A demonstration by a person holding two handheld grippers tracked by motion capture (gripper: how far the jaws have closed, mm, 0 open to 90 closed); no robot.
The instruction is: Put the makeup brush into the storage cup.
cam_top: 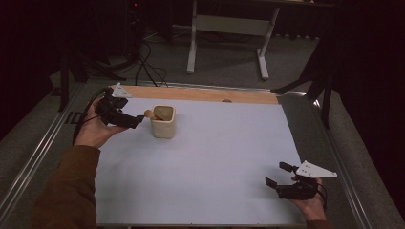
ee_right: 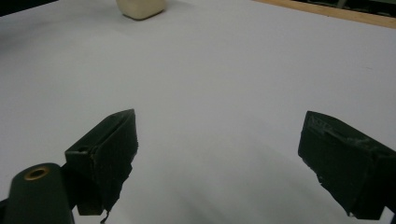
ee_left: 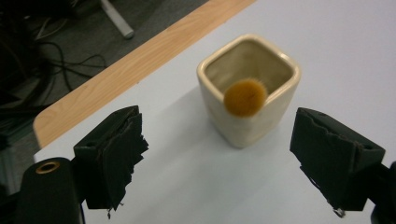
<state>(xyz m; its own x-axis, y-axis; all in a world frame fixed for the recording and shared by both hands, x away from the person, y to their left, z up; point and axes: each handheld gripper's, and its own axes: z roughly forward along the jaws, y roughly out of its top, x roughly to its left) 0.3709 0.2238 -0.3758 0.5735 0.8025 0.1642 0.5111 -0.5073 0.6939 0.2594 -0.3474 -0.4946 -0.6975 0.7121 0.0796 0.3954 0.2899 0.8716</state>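
Observation:
A cream square cup [cam_top: 164, 126] stands upright on the white table top at the back left. A fuzzy orange ball [ee_left: 245, 97] sits at the cup's near rim; whether it rests on the rim or hangs free I cannot tell. In the high view the orange ball [cam_top: 148, 113] lies just left of the cup's mouth. My left gripper [cam_top: 139, 121] is open, its tips a little short of the cup [ee_left: 254, 128], holding nothing. My right gripper [cam_top: 275, 174] is open near the front right corner, far from the cup [ee_right: 140, 7].
A white sheet [cam_top: 215, 157] covers the table, with a wooden strip [cam_top: 200, 93] along the far edge. Metal rails [cam_top: 334, 152] run down both sides. Desk legs [cam_top: 192, 47] and cables [cam_top: 145, 67] lie on the floor beyond.

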